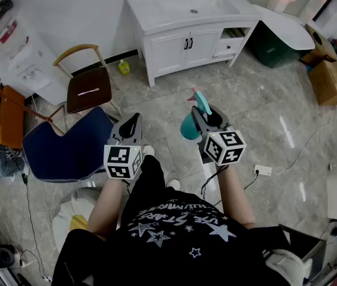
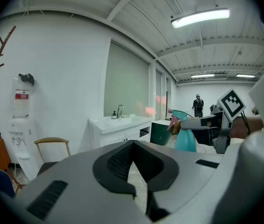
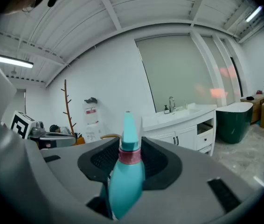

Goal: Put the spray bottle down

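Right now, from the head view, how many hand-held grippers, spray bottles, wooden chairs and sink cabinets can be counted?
hand-held grippers: 2, the left hand-held gripper and the right hand-held gripper
teal spray bottle: 1
wooden chair: 1
white sink cabinet: 1
Total: 5

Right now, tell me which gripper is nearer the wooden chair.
Left. The left gripper sits just right of the chair; the right gripper, holding the bottle, is farther right.

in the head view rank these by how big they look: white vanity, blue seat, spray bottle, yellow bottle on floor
1. white vanity
2. blue seat
3. spray bottle, though it is nearer the camera, which inflates it
4. yellow bottle
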### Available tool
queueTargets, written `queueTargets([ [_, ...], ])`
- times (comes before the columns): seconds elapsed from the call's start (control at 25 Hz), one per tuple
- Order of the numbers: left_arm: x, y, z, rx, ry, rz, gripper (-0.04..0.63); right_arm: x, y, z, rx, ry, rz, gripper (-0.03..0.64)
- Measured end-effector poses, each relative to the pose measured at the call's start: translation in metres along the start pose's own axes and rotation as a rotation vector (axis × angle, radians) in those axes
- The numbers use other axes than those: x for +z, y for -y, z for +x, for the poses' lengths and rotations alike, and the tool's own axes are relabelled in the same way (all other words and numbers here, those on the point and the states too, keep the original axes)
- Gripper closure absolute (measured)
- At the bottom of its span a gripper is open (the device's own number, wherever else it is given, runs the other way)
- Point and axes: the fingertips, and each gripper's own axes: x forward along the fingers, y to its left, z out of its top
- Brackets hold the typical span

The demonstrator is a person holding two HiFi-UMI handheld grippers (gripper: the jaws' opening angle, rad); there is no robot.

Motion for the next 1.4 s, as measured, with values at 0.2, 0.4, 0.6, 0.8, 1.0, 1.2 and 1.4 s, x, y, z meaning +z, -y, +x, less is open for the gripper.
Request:
queueTargets([
  [0.2, -0.006, 0.0, -0.002, -0.004, -0.009, -0.006, 0.58, -0.004, -0.002, 0.0, -0.003, -0.005, 0.001, 0.463],
  [0.4, -0.012, -0.006, -0.001, 0.0, -0.026, -0.015, 0.58, -0.004, -0.002, 0.005, -0.001, -0.008, 0.001, 0.463],
  [0.6, -0.008, -0.021, 0.013, 0.004, -0.025, -0.02, 0.58, 0.001, 0.006, 0.024, -0.012, -0.009, 0.004, 0.463],
  [0.8, 0.004, -0.055, 0.045, 0.01, -0.011, -0.025, 0.58, 0.017, 0.014, 0.066, -0.023, 0.014, 0.008, 0.462],
  [1.0, 0.014, -0.101, 0.095, 0.0, -0.018, -0.028, 0.58, 0.039, 0.03, 0.129, -0.046, 0.028, 0.013, 0.462],
  [1.2, 0.03, -0.158, 0.149, -0.014, -0.022, -0.031, 0.58, 0.072, 0.038, 0.203, -0.066, 0.048, -0.001, 0.462],
  [1.4, 0.037, -0.202, 0.178, -0.046, -0.025, -0.045, 0.58, 0.09, 0.035, 0.265, -0.081, 0.06, -0.019, 0.462],
])
